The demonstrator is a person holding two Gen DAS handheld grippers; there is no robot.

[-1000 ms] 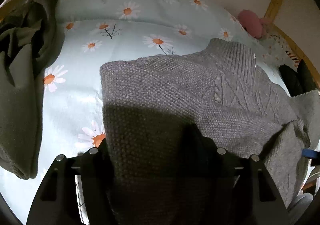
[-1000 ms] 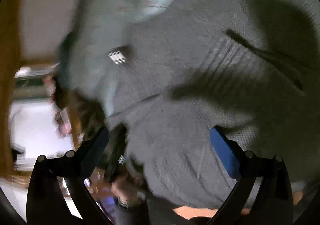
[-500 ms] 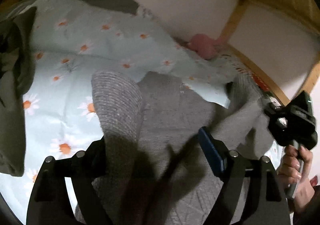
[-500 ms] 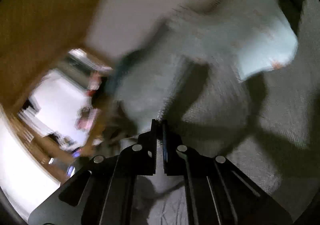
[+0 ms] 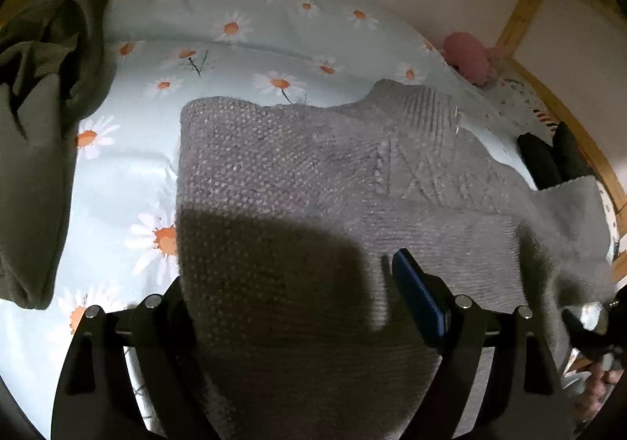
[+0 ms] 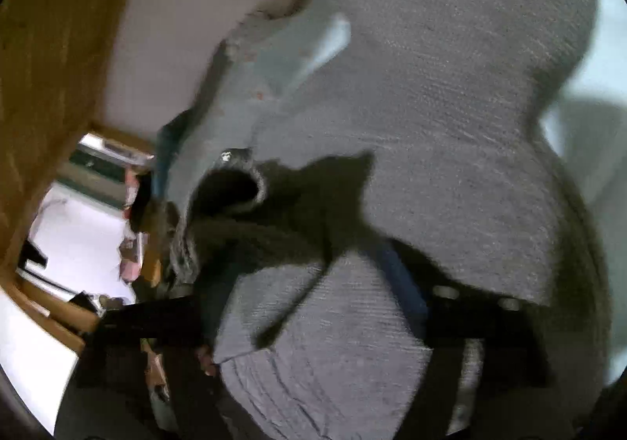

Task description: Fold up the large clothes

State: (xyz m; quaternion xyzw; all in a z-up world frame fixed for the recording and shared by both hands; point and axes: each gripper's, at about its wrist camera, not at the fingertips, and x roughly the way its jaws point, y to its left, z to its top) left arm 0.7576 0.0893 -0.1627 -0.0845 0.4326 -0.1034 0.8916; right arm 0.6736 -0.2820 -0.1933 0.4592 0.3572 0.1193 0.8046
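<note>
- The daisy-print duvet covers the bed; an olive garment lies bunched at its left edge.
- The grey knitted sweater lies spread across the duvet, collar toward the far wall and a sleeve trailing off to the right.
- The left gripper hangs low over the sweater's near hem, fingers spread wide with knit between them.
- The right gripper, blurred, reaches over folded sweater fabric, apparently spread.
- A pink plush toy sits by the wooden frame.

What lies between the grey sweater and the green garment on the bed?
In the left wrist view, only daisy-print bedsheet shows between the grey sweater and the green garment.
</note>
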